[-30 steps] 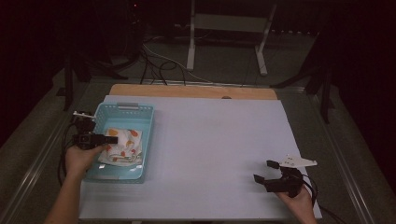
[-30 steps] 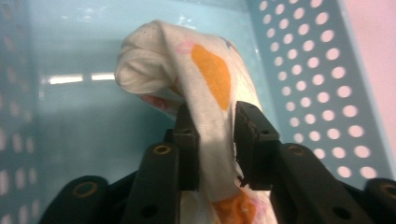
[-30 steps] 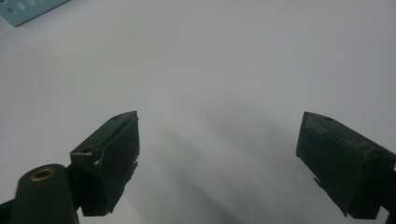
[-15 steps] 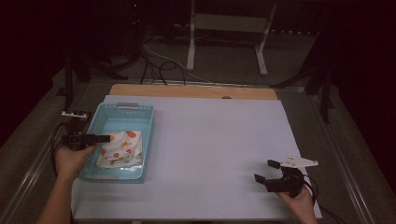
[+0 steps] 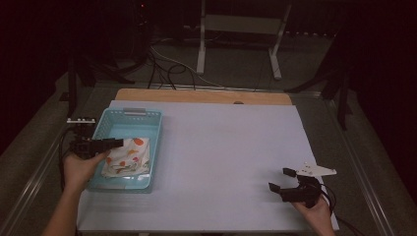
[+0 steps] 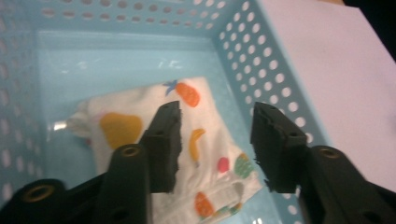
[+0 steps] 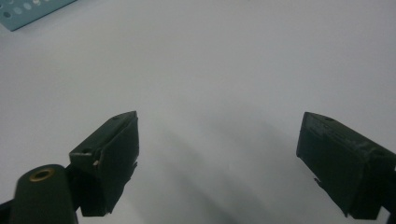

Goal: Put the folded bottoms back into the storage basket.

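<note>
One folded cloth (image 6: 205, 154), white with fruit prints, lies in the near half of the blue basket (image 5: 147, 142). It looks light, soft and floppy; a pinch on a thick folded edge would likely hold best. Its long axis runs diagonally across the basket floor. The left claw (image 6: 217, 140) hangs over it, jaws apart and empty. The right claw (image 5: 282, 179), far right of the basket on the tabletop (image 5: 231, 147), gapes wide.
</note>
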Demonstrator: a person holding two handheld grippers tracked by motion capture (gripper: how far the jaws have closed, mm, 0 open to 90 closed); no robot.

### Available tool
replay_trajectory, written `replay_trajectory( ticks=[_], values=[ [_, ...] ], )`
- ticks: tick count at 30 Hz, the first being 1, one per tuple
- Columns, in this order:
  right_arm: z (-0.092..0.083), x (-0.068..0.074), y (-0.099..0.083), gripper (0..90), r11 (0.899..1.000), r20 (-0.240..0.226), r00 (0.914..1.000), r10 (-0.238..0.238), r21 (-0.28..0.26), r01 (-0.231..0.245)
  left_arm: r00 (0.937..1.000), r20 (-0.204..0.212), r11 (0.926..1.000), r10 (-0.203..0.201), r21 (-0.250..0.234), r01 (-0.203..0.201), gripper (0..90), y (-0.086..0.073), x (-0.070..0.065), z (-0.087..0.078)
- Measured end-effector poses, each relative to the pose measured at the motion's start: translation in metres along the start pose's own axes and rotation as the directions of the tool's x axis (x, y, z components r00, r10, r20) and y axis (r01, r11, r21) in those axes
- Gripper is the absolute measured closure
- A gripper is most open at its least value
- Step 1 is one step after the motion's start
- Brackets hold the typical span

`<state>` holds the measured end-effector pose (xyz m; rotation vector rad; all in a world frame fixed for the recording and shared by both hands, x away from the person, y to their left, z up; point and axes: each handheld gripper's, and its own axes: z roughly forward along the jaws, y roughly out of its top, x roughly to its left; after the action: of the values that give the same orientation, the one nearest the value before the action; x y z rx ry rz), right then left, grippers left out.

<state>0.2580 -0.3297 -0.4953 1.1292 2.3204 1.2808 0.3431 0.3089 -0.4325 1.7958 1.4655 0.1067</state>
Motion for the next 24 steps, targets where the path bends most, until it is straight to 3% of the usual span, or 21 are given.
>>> replay_trajectory(
  ticks=[10,24],
  values=[
    [-0.002,-0.001,0.001,13.0,1.0,0.008,0.9999,0.012,0.001,-0.012,0.9985,0.038,0.9981,0.04,-0.049,-0.038,39.5,0.004,-0.018,-0.001],
    [-0.003,-0.003,0.001,12.9,1.0,0.009,1.0,0.005,-0.001,-0.005,0.9948,0.023,0.9931,0.1,-0.064,-0.098,25.2,0.002,-0.036,0.003]
  ],
)
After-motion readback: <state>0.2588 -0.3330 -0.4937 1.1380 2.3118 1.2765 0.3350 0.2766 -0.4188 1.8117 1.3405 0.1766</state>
